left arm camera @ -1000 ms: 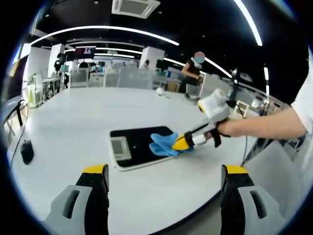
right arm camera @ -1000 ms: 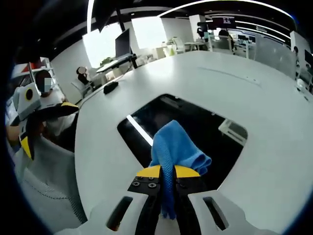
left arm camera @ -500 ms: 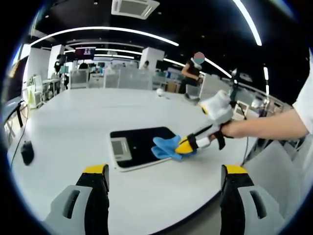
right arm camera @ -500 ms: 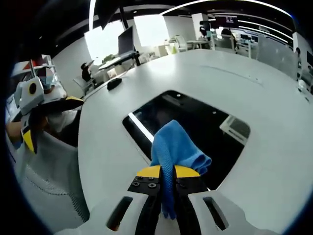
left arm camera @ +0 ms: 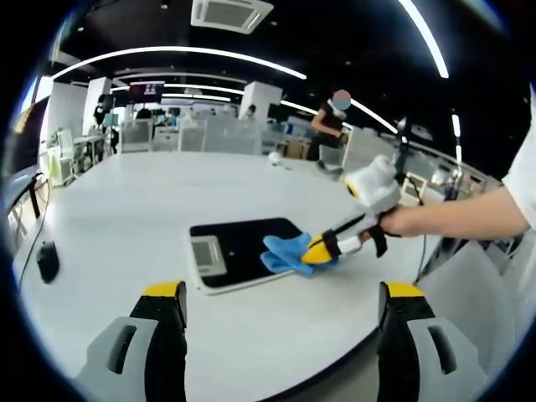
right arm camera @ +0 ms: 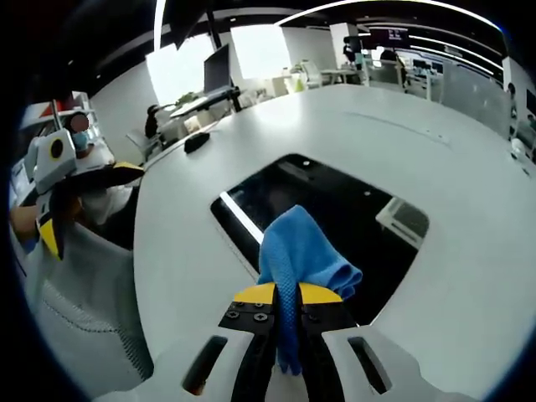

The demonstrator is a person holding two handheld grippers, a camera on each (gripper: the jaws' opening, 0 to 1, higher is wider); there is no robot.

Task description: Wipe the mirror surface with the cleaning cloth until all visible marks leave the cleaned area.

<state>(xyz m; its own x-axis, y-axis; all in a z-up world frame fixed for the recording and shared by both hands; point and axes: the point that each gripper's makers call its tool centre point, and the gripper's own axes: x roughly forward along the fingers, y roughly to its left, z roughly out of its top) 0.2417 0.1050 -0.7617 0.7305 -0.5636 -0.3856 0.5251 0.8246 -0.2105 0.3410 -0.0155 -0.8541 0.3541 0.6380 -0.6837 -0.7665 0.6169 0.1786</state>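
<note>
A dark rectangular mirror [left arm camera: 230, 248] [right arm camera: 335, 209] lies flat on the white table [left arm camera: 126, 209]. My right gripper [right arm camera: 286, 295] [left arm camera: 316, 249] is shut on a blue cleaning cloth [right arm camera: 300, 251] [left arm camera: 285, 251], which rests on the mirror's near right edge. A bright ceiling strip reflects in the mirror glass in the right gripper view. My left gripper [left arm camera: 280, 293] hangs open over the table's near edge, well short of the mirror, with nothing between its fingers [left arm camera: 163, 314]. It also appears at the left of the right gripper view as the left gripper [right arm camera: 63, 188].
A black mouse [left arm camera: 46, 260] [right arm camera: 195, 142] lies on the table at the left. A person's forearm [left arm camera: 452, 216] reaches in from the right. A small white object [left arm camera: 274, 156] sits far back on the table. Desks, monitors and people stand beyond the table.
The right gripper has slid the cloth a little to the right across the mirror, toward its near right edge, over the last second. The left gripper has held still.
</note>
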